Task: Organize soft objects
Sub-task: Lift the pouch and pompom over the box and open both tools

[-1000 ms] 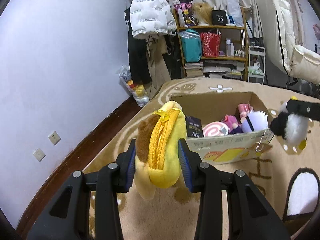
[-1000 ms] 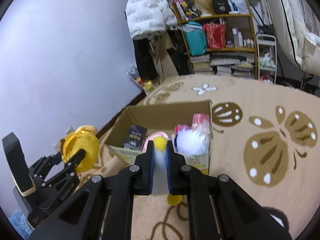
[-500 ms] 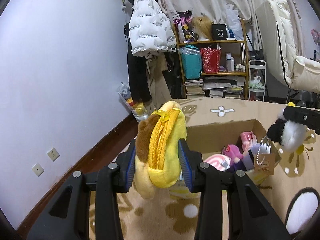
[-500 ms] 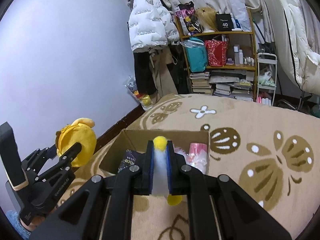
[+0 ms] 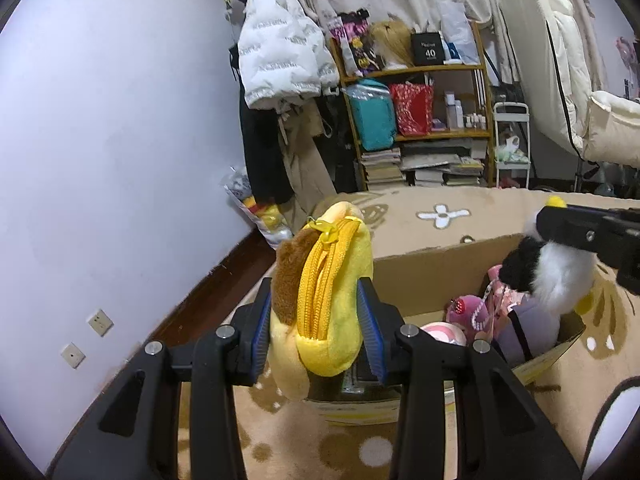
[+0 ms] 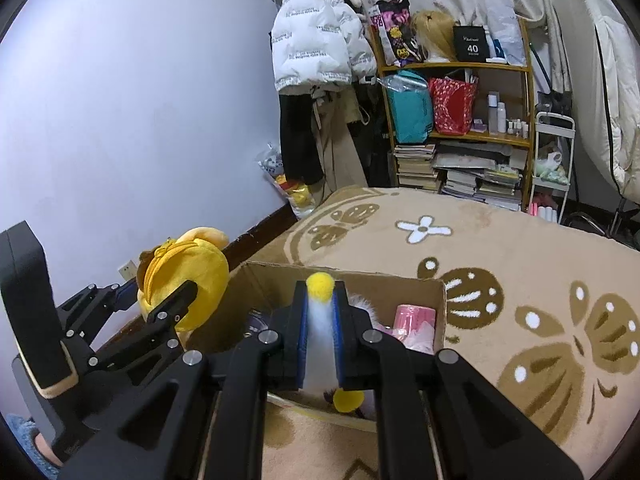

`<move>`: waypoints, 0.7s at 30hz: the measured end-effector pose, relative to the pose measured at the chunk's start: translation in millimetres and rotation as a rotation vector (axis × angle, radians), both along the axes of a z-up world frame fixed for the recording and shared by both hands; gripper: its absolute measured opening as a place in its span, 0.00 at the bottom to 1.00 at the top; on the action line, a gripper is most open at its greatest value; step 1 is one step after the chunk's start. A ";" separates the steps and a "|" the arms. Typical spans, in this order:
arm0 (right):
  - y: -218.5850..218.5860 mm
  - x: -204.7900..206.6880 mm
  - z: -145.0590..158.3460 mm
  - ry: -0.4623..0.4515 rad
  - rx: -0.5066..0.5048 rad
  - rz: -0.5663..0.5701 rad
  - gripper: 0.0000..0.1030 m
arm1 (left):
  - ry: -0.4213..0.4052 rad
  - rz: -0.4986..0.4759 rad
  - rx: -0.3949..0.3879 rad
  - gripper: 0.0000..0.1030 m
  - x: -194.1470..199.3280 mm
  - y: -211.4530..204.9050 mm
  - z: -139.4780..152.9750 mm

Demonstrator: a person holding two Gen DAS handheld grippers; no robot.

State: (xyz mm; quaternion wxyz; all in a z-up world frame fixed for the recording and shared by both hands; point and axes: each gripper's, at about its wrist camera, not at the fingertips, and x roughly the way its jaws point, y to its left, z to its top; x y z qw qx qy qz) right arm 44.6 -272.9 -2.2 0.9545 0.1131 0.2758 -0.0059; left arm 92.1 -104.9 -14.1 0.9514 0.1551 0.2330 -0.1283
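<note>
Your left gripper (image 5: 318, 326) is clamped on a yellow plush pouch (image 5: 324, 292): the blue pads press its two sides, the orange zipper faces the camera and a brown furry patch sits on its left flank. The pouch hangs in the air, with the cardboard box (image 5: 424, 264) just beyond and below the fingertips, on the beige patterned rug (image 5: 460, 204).

Your right gripper (image 6: 320, 336) is squeezed on a white fluffy toy (image 6: 319, 344), with one yellow pom-pom poking out above the pads and another below them. It hangs over the near edge of the box. From the left wrist camera the same toy shows a black fluffy end, over the box's right side.

Inside the box lie pink plush items (image 5: 468, 312), though their exact shapes are hard to make out.
</note>
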 end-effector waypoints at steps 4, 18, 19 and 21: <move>-9.1 8.6 -14.5 0.024 0.023 -0.014 0.11 | 0.023 -0.007 -0.011 0.37 8.4 -2.2 -7.0; -28.5 27.0 -49.0 0.070 0.092 -0.030 0.15 | 0.137 -0.072 -0.001 0.40 31.7 -10.8 -38.8; -29.5 27.6 -50.9 0.073 0.100 -0.031 0.16 | 0.141 -0.071 0.004 0.40 31.8 -11.3 -40.5; -29.7 27.1 -52.9 0.077 0.114 -0.028 0.16 | 0.139 -0.066 0.015 0.42 31.2 -11.6 -43.2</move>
